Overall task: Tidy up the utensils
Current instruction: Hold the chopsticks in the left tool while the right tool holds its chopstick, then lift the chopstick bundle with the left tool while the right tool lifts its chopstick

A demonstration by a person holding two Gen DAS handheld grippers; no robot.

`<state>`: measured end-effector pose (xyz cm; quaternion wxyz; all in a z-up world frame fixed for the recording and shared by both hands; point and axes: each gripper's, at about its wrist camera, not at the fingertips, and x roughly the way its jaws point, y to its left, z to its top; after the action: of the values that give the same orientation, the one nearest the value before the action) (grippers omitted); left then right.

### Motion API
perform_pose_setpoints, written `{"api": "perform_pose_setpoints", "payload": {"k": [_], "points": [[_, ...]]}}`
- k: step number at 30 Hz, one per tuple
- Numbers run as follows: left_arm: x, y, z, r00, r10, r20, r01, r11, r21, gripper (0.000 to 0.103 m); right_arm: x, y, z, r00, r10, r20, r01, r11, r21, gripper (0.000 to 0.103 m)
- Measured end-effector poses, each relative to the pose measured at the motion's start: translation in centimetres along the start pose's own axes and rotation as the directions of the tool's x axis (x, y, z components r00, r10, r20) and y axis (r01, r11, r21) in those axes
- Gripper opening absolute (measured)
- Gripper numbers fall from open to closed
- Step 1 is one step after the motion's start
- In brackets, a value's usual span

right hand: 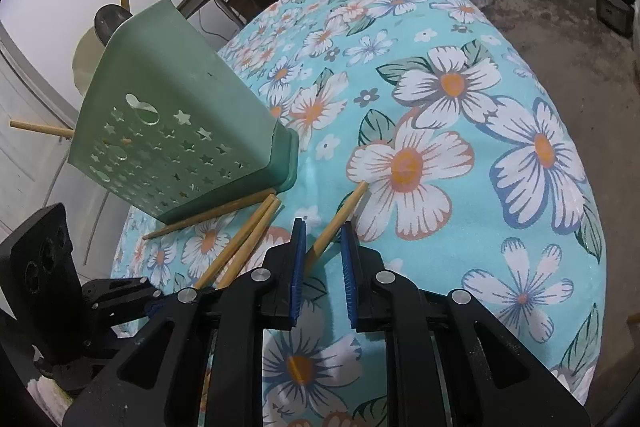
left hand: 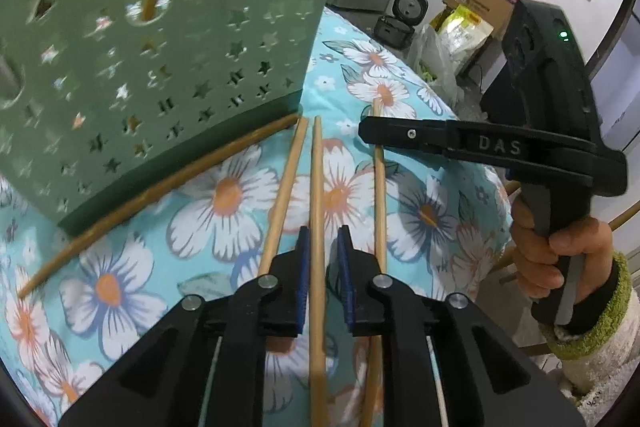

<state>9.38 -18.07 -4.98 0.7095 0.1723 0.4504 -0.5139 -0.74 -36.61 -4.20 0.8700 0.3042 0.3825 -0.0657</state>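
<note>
Your grippers straddle slim round wooden chopsticks on the floral tablecloth point(right hand: 460, 39).
Left gripper point(left hand: 322, 239) spread around one chopstick point(left hand: 317, 187); right gripper point(right hand: 323, 237) spread around another point(right hand: 340, 215), beside the star-perforated green plastic holder point(right hand: 176, 131).

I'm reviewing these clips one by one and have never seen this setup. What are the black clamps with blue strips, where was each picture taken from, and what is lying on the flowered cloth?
There is no robot here: a person holds a two-finger gripper in each hand, each with a fisheye camera looking along its fingers.

The left wrist view shows the left gripper, open, with one chopstick between its blue pads; whether they touch it is unclear. To the side is the person's right hand on the other tool.

The right wrist view shows the right gripper, also open, around the end of another chopstick.

On the floral tablecloth stands a green utensil holder with star-shaped holes, utensils already sticking out. Two more chopsticks lie side by side, and a darker chopstick lies along the holder's base.
</note>
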Motion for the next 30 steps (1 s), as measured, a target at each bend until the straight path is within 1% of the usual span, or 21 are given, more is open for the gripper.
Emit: {"api": "perform_pose_setpoints", "payload": {"k": [3, 9, 12, 16, 18, 19, 22, 25, 27, 30], "points": [[0.7, -0.1, 1.2, 1.000, 0.013, -0.015, -0.013, 1.000, 0.009, 0.015, 0.0, -0.2, 0.1, 1.000, 0.007, -0.005, -0.007, 1.000, 0.005, 0.016], [2.5, -0.8, 3.5, 0.996, 0.075, -0.043, -0.073, 0.996, 0.051, 0.015, 0.0, -0.7, 0.3, 0.999, 0.032, -0.009, -0.032, 0.999, 0.032, 0.016], [3.3, -1.5, 4.3, 0.993, 0.115, -0.037, -0.112, 0.990, 0.080, 0.015, 0.1, -1.0, 0.3, 0.999, 0.046, -0.011, -0.045, 0.998, 0.053, 0.016], [3.9, -2.3, 4.5, 0.986, 0.164, -0.014, -0.162, 0.980, 0.119, 0.015, 0.2, -1.5, 0.3, 0.997, 0.073, -0.008, -0.072, 0.994, 0.088, 0.015], [4.1, -2.6, 4.6, 0.984, 0.178, -0.002, -0.177, 0.977, 0.118, 0.014, 0.2, -1.8, 0.3, 0.996, 0.090, -0.004, -0.089, 0.990, 0.111, 0.015], [4.1, -2.5, 4.7, 0.983, 0.182, 0.002, -0.181, 0.977, 0.115, 0.014, 0.2, -1.9, 0.3, 0.995, 0.096, -0.002, -0.096, 0.988, 0.118, 0.014], [3.7, -2.3, 4.7, 0.981, 0.195, 0.014, -0.195, 0.975, 0.110, 0.006, -0.2, -2.2, 0.3, 0.991, 0.135, 0.009, -0.135, 0.979, 0.152, 0.012], [3.1, -2.4, 4.9, 0.982, 0.188, 0.027, -0.190, 0.977, 0.098, 0.006, -0.8, -2.4, 0.3, 0.985, 0.173, 0.024, -0.175, 0.969, 0.174, 0.010], [2.3, -2.4, 4.9, 0.983, 0.181, 0.041, -0.184, 0.979, 0.091, 0.006, -1.3, -2.4, 0.3, 0.982, 0.185, 0.034, -0.188, 0.967, 0.175, 0.009], [0.4, -2.4, 4.8, 0.983, 0.166, 0.073, -0.171, 0.983, 0.072, 0.006, -2.3, -2.0, 0.5, 0.978, 0.203, 0.053, -0.209, 0.963, 0.171, 0.008]]}}
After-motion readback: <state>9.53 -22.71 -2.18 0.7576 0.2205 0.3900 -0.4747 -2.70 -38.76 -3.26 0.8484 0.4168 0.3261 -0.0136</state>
